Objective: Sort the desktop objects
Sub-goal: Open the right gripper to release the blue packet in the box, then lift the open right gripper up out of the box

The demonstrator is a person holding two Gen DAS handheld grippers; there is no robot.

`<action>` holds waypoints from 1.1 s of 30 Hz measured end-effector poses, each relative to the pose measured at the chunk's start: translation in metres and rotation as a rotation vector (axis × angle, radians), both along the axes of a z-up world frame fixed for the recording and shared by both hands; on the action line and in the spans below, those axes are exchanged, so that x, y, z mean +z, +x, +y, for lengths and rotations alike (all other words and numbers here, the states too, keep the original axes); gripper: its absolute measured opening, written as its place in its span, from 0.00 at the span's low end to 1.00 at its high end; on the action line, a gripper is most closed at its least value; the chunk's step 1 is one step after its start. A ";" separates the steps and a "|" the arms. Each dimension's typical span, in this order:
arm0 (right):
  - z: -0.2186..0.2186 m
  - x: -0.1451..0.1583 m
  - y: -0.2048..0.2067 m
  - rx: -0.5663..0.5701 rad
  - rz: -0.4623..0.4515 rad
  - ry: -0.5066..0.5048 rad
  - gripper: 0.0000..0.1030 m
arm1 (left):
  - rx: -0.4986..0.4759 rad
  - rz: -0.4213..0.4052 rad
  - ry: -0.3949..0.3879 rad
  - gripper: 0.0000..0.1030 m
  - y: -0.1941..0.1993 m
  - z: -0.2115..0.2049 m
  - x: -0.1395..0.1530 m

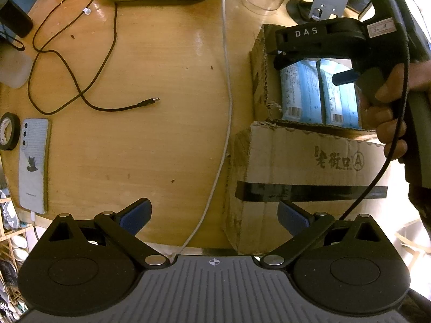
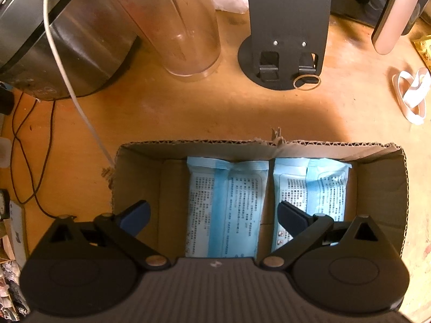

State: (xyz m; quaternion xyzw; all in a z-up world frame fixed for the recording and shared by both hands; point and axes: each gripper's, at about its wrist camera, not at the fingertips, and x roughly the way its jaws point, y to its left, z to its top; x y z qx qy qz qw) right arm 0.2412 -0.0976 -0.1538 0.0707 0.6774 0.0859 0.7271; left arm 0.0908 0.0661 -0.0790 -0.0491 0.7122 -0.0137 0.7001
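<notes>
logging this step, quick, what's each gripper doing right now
Left gripper: open, holding nothing.
Right gripper: open, empty, above the cardboard box.

Box (image 2: 377,156): right on table (image 1: 161,134); two packets (image 2: 226,210) side by side inside.
Phone (image 1: 33,165): far left; tape roll (image 1: 8,130) just beside it.
Cup (image 2: 175,27): behind box.

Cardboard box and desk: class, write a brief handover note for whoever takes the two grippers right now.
Left gripper: open, empty, over the desk beside the box.
Right gripper: open, empty, above the box's opening.
Done: two blue packs lie side by side in the box.
Left, probably: phone, tape roll and black cable remain loose on the desk.
</notes>
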 end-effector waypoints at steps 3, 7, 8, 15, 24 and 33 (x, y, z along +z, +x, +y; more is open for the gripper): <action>-0.001 0.000 0.000 0.000 0.000 0.000 1.00 | -0.001 -0.001 0.000 1.00 -0.001 0.000 0.000; -0.004 0.007 -0.001 -0.003 -0.004 -0.004 1.00 | 0.000 -0.003 -0.001 1.00 -0.001 0.000 0.001; -0.004 0.009 -0.002 -0.004 -0.004 -0.005 1.00 | 0.000 -0.003 -0.001 1.00 -0.001 0.000 0.001; -0.005 0.023 -0.002 -0.004 -0.018 0.002 1.00 | -0.001 -0.004 -0.003 1.00 -0.003 -0.003 0.001; -0.004 0.052 -0.005 0.001 -0.034 -0.015 1.00 | -0.003 -0.010 -0.001 1.00 -0.004 -0.005 0.003; -0.003 0.063 -0.007 0.014 -0.046 -0.006 1.00 | -0.006 -0.015 -0.001 1.00 -0.003 -0.007 0.003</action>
